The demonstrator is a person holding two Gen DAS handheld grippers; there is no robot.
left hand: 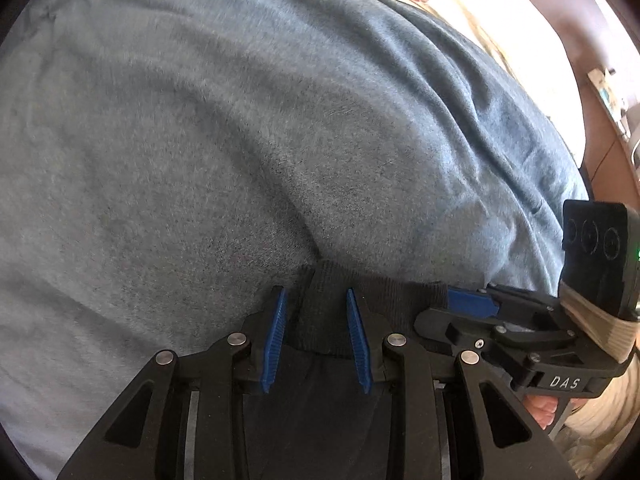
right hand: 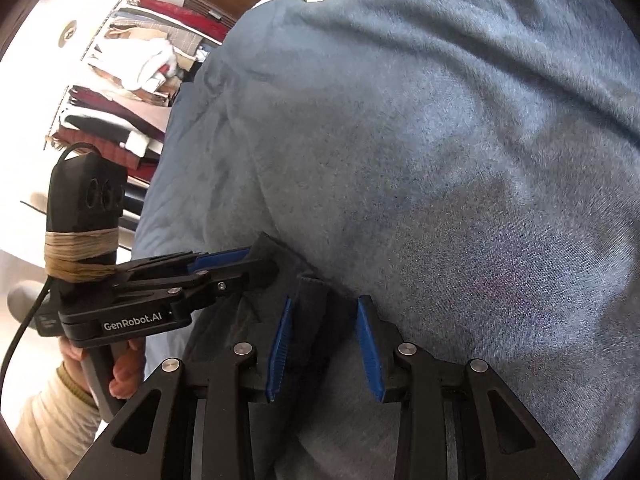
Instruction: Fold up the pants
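Through the left wrist camera, the left gripper [left hand: 316,336] points down at a blue-grey blanket [left hand: 240,140] that fills nearly the whole view. Between its blue pads [left hand: 276,340] sits a dark ribbed band, which looks like the waistband or cuff of the black pants [left hand: 324,320]. The pads stand a little apart with the cloth between them; the left pad seems to touch the fabric, the right one shows a thin gap, so I cannot tell whether it grips. Just to the right, the right gripper [left hand: 472,304] comes in sideways, its blue tip lying on the same dark edge.

Through the right wrist camera, the right gripper [right hand: 326,344] has its pads [right hand: 370,356] clearly spread. A ridge of the black pants [right hand: 312,300] runs up between them, close against the left pad and clear of the right one, so nothing is pinched here. At the left, the left gripper [right hand: 224,260] reaches across onto the dark fabric, held by a hand [right hand: 124,372] in a pale sleeve. Farther left, a rack of folded clothes [right hand: 132,64] stands off the bed.

I judge that a fold is being laid down, with the folded edge set on the blanket. The next move calls for both grippers to let go cleanly and back off without dragging the edge.
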